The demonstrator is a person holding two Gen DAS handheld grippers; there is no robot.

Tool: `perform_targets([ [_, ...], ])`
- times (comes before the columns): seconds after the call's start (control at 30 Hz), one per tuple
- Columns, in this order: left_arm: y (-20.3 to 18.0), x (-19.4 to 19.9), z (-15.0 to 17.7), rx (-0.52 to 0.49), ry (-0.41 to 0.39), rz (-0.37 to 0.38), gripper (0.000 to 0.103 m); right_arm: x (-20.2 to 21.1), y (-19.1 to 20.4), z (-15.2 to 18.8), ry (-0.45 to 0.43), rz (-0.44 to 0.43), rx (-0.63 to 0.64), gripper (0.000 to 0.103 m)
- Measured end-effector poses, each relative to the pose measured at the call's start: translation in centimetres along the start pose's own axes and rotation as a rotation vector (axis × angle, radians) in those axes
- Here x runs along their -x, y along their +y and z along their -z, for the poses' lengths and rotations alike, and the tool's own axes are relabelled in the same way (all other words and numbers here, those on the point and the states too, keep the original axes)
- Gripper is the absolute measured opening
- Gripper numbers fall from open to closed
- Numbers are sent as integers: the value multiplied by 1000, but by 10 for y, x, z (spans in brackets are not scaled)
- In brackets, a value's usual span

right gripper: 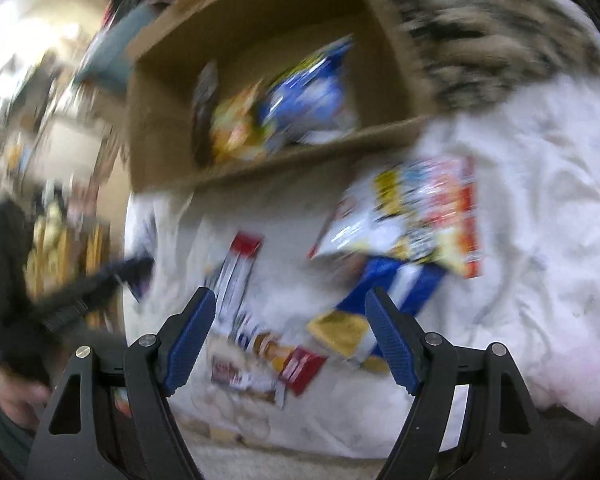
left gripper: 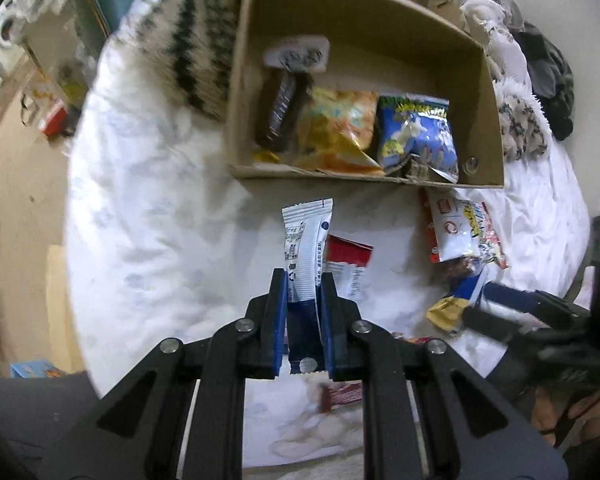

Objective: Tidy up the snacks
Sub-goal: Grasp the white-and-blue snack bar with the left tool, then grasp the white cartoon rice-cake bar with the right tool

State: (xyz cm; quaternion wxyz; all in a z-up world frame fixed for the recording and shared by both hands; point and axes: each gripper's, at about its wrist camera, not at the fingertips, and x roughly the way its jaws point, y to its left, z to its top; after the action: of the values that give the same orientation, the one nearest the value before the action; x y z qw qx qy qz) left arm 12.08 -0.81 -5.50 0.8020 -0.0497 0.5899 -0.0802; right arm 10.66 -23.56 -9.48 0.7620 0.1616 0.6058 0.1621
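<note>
My left gripper (left gripper: 303,280) is shut on a white and blue snack packet (left gripper: 306,240), held above the white bedding short of the cardboard box (left gripper: 364,178). In the box lie a brown bar (left gripper: 280,108), a yellow bag (left gripper: 340,128) and a blue bag (left gripper: 418,132). My right gripper (right gripper: 290,296) stands open over loose snacks on the bedding: a blue and gold packet (right gripper: 364,312), a red wrapped bar (right gripper: 300,368) and a white and red bag (right gripper: 420,212). The right wrist view is blurred. The right gripper (left gripper: 466,308) also shows at the right edge of the left wrist view.
A red and white packet (left gripper: 348,256) lies on the bedding (left gripper: 148,200) under the held packet. Fluffy patterned blankets (left gripper: 188,40) flank the box on both sides. The bed edge drops to a beige floor (left gripper: 24,184) on the left, with clutter there.
</note>
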Motion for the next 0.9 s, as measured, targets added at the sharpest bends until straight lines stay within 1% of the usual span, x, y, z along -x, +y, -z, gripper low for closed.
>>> perform_targets([
  [0.07, 8, 7, 1, 6, -7, 0, 12, -15, 13, 4, 61, 13, 67, 80],
  [0.17, 20, 15, 8, 31, -4, 8, 13, -40, 32, 11, 143, 110, 192, 79],
  [0.23, 22, 19, 11, 35, -13, 14, 12, -51, 37, 15, 187, 119, 240, 78],
  [0.3, 26, 22, 16, 26, -27, 0, 12, -60, 44, 18, 221, 117, 284, 74],
  [0.37, 27, 20, 16, 30, -34, -6, 13, -70, 49, 22, 253, 139, 327, 73],
  [0.47, 29, 9, 14, 53, -12, -15, 12, -89, 55, 30, 311, 189, 374, 72],
  [0.57, 34, -5, 12, 70, 26, -54, 12, -99, 60, 33, 335, 213, 405, 71],
  [0.63, 35, -10, 11, 85, 39, -46, 13, -107, 62, 35, 343, 225, 423, 66],
  [0.67, 34, -11, 10, 89, 40, -43, 13, -109, 64, 35, 345, 232, 431, 60],
  [0.73, 31, -11, 9, 81, 31, -50, 13, -111, 66, 38, 341, 245, 457, 44],
  [0.77, 30, -10, 9, 79, 25, -52, 13, -108, 66, 38, 337, 236, 458, 32],
  [0.83, 30, -9, 9, 80, 18, -53, 13, -96, 63, 36, 327, 162, 410, 32],
  [0.87, 30, -9, 9, 81, 15, -56, 13, -86, 60, 35, 310, 113, 370, 32],
  [0.9, 30, -8, 9, 83, 14, -59, 13, -77, 58, 34, 285, 90, 347, 32],
])
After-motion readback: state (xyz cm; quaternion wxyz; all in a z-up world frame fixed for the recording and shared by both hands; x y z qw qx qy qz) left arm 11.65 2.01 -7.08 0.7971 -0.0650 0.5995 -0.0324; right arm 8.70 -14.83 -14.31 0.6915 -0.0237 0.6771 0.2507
